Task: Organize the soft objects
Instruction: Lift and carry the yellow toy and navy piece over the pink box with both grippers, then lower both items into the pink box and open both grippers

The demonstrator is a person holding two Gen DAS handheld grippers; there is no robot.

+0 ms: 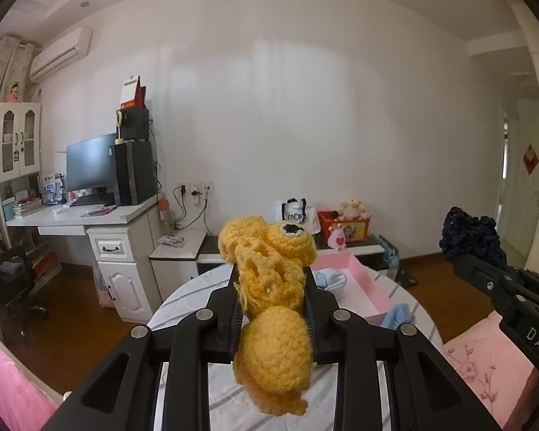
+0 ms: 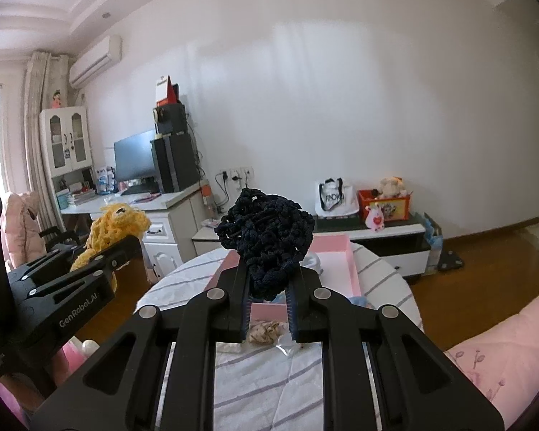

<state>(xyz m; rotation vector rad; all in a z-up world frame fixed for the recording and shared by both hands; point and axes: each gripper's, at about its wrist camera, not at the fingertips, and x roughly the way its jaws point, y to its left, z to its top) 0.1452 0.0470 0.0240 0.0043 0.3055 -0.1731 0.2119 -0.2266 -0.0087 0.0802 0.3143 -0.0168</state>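
Yellow crochet toy clamped between left hand-held gripper fingers

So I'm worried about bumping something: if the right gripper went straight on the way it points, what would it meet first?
Probably the pink tray on the striped table. The right gripper, shut on the dark blue crocheted piece, points over the table toward the tray; depth is unclear, so it might pass above it.

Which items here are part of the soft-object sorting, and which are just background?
Job:
- yellow crochet piece, clamped in left gripper
- navy crochet piece, clamped in right gripper
- pink box on the striped table
- beige scrunchie on the table

Background:
- monitor
- desk
- plush toy in a red box
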